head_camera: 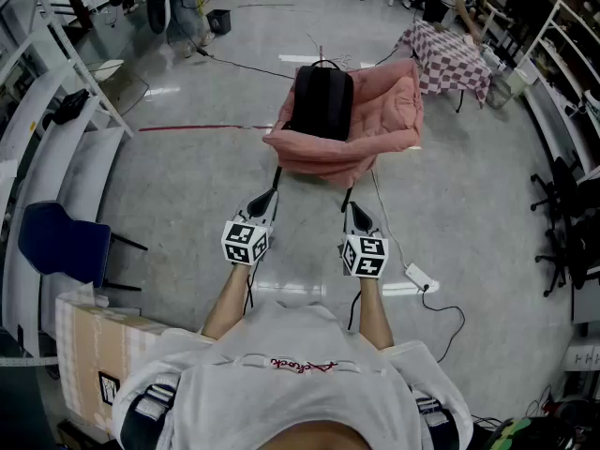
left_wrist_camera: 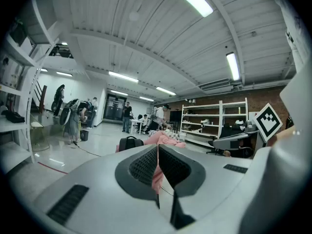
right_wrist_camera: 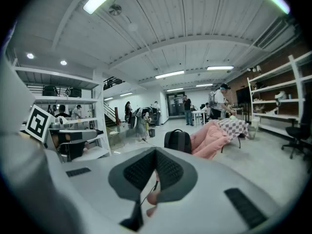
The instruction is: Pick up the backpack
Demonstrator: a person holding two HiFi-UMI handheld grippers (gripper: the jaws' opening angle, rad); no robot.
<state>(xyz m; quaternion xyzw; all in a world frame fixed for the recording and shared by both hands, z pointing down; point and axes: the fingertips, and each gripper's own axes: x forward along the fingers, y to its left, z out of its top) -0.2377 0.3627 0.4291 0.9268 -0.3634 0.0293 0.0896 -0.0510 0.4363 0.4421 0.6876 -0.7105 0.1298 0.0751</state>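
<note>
There is one black backpack. It stands upright on one pink quilt that is heaped over a low support out on the open floor, and its top handle shows above the quilt.

The person holds two grippers side by side, each with one marker cube. The left gripper and the right gripper both point toward the backpack but are well apart from it, with bare floor between. Both sets of jaws are clenched together with nothing between them, and the ribbed pads meet in each gripper view.

One table with a checked cloth stands just behind the quilt. One blue chair is at the person's left, beside one cardboard box. One white power strip lies on the floor at the right, with its cable trailing away. A few people stand far back, too small to count.
</note>
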